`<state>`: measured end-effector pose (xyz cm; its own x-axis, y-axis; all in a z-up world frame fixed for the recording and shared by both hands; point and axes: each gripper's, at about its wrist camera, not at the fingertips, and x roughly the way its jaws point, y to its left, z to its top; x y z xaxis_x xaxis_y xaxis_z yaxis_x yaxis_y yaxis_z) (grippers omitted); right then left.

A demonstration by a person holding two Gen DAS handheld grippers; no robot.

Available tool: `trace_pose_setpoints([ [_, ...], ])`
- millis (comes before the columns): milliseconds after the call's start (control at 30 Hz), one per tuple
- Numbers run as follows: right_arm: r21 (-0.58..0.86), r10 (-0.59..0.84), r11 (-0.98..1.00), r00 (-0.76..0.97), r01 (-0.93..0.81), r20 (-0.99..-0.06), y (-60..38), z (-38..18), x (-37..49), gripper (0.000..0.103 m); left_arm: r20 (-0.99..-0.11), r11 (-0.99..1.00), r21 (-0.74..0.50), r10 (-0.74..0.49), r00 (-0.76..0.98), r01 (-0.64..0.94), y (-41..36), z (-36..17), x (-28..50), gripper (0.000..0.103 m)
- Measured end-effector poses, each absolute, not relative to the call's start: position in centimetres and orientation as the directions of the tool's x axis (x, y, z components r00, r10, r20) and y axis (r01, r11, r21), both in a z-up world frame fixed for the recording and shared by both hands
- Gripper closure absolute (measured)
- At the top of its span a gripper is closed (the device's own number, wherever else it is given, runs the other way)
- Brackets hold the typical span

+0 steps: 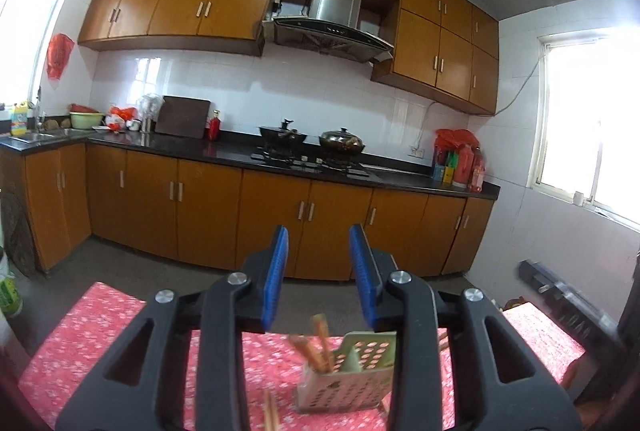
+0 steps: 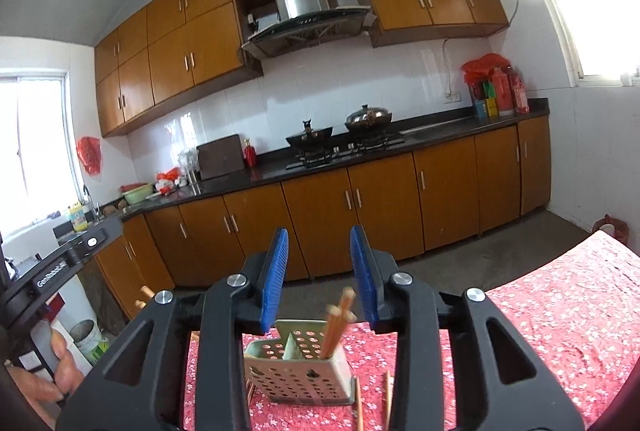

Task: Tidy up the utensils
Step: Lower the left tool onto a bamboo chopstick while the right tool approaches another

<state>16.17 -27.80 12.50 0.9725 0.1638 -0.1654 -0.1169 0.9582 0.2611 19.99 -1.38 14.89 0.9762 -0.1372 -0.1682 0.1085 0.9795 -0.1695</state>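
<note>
Both grippers raised over the table, jaws spread, nothing held.

Left gripper (image 1: 319,273): blue pads parted and empty; the holder (image 1: 347,377) stands on the red cloth (image 1: 100,343) below the jaws, nearer the right pad. Chopsticks (image 1: 316,345) stand in its left compartment, long axes near upright, tips leaning up and left. Right gripper (image 2: 319,273): pads parted and empty; the holder (image 2: 300,367) sits below, centred between the jaws, chopsticks (image 2: 338,323) in its right compartment leaning up and right. Loose chopsticks (image 2: 387,397) lie on the cloth just beside the holder, pointing away from the camera. Beyond: counter (image 2: 440,129).
</note>
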Motion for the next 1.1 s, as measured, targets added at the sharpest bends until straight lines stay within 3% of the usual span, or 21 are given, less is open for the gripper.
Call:
trace_pose_setpoints([
  [133, 0.262, 0.115, 0.963, 0.97, -0.057, -0.213, -30.1, 11.1, 14.2, 0.069, -0.213, 0.986, -0.157, -0.093, 0.972, 0.06, 1.6, 13.3, 16.8, 0.067],
  [300, 0.219, 0.074, 0.975, 0.894, 0.028, -0.442, -32.2, 4.5, 14.7, 0.069, -0.356, 0.993, -0.121, -0.055, 0.933, 0.012, 4.5, 7.4, 15.4, 0.066],
  [333, 0.22, 0.093, 0.975, 0.851, 0.026, -0.517, -32.2, 2.2, 15.3, 0.069, -0.417, 0.994, -0.111, -0.051, 0.908, 0.005, 4.8, 5.2, 15.6, 0.066],
  [500, 0.236, 0.205, 0.97, 0.694, -0.052, -0.69, -29.9, -5.3, 16.2, 0.074, -0.589, 0.989, -0.143, -0.117, 0.799, 0.04, 5.0, -1.5, 16.3, 0.068],
  [733, 0.208, 0.209, 0.975, 0.607, -0.073, -0.767, -27.3, -9.5, 17.3, 0.077, -0.687, 0.976, -0.192, -0.211, 0.695, 0.106, 2.7, -6.6, 16.6, 0.073],
  [800, 0.181, 0.19, 0.981, 0.593, -0.075, -0.782, -27.1, -10.2, 17.6, 0.09, -0.701, 0.974, -0.194, -0.222, 0.677, 0.118, 2.3, -7.3, 16.7, 0.076],
  [867, 0.141, 0.147, 0.988, 0.61, -0.057, -0.779, -27.4, -10.2, 17.7, 0.095, -0.718, 0.973, -0.192, -0.231, 0.656, 0.131, 1.4, -7.8, 16.9, 0.079],
  [1100, 0.16, 0.105, 0.987, 0.621, 0.033, -0.777, -30.2, -9.9, 17.9, 0.095, -0.764, 0.975, -0.16, -0.222, 0.605, 0.157, 0.2, -9.5, 17.4, 0.087],
])
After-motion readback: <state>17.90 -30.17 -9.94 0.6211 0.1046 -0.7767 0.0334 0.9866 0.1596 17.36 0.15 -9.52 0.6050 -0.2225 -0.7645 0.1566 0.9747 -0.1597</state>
